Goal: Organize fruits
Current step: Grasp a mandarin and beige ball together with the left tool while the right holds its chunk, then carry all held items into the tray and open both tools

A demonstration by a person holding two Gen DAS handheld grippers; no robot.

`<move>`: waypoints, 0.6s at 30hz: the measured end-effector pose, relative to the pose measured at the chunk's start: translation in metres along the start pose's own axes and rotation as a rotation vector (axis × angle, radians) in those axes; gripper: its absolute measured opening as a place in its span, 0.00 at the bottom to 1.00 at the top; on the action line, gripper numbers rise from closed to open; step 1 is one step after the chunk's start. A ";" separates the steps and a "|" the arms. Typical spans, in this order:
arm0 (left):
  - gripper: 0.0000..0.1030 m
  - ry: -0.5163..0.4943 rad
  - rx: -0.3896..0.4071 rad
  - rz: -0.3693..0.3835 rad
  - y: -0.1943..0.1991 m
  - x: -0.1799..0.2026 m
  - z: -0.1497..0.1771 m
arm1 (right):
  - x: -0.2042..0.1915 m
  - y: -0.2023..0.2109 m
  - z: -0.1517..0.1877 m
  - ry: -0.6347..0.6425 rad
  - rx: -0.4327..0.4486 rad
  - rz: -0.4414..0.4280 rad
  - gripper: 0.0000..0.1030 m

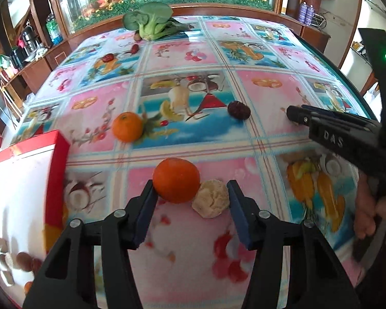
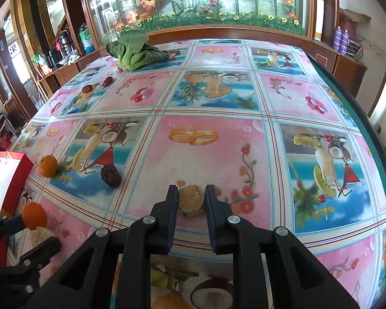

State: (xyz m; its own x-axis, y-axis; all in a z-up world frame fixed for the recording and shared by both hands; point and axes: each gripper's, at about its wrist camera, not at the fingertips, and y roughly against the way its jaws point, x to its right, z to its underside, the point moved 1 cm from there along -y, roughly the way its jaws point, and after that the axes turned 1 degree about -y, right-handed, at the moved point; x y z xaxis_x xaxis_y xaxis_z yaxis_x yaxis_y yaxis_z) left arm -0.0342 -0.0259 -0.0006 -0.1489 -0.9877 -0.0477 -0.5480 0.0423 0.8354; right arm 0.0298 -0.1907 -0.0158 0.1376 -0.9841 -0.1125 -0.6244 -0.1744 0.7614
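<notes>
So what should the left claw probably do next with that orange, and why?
Probably close a little more. The left gripper has the orange and a pale lump between its pads, with the orange against only the left pad. The red box, already holding small pieces, sits just left, a likely drop spot.

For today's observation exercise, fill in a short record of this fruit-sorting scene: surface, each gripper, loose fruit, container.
surface: table under a glossy fruit-print tablecloth
left gripper: jaws apart, around a round orange tangerine and a pale lumpy nut-like piece; contact unclear
right gripper: shut on a brown rough round piece
loose fruit: second orange tangerine, dark wrinkled date
container: red-rimmed white box, small pieces inside
far edge: leafy green bok choy
</notes>
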 end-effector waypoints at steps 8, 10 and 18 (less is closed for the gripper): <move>0.55 0.035 0.043 -0.014 0.028 -0.020 0.017 | -0.001 0.007 0.000 -0.018 0.052 -0.037 0.19; 0.55 0.051 0.060 -0.025 0.037 -0.027 0.021 | -0.001 0.013 -0.001 -0.022 0.092 -0.047 0.19; 0.55 0.126 0.119 -0.039 0.066 -0.060 0.032 | 0.006 0.020 -0.003 -0.085 0.145 -0.105 0.19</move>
State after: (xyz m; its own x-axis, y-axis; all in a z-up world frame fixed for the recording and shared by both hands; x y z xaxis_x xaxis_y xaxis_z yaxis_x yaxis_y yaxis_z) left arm -0.0874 0.0405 0.0400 -0.0249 -0.9997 -0.0037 -0.6460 0.0133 0.7632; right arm 0.0201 -0.1999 0.0003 0.1457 -0.9586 -0.2448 -0.7151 -0.2730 0.6435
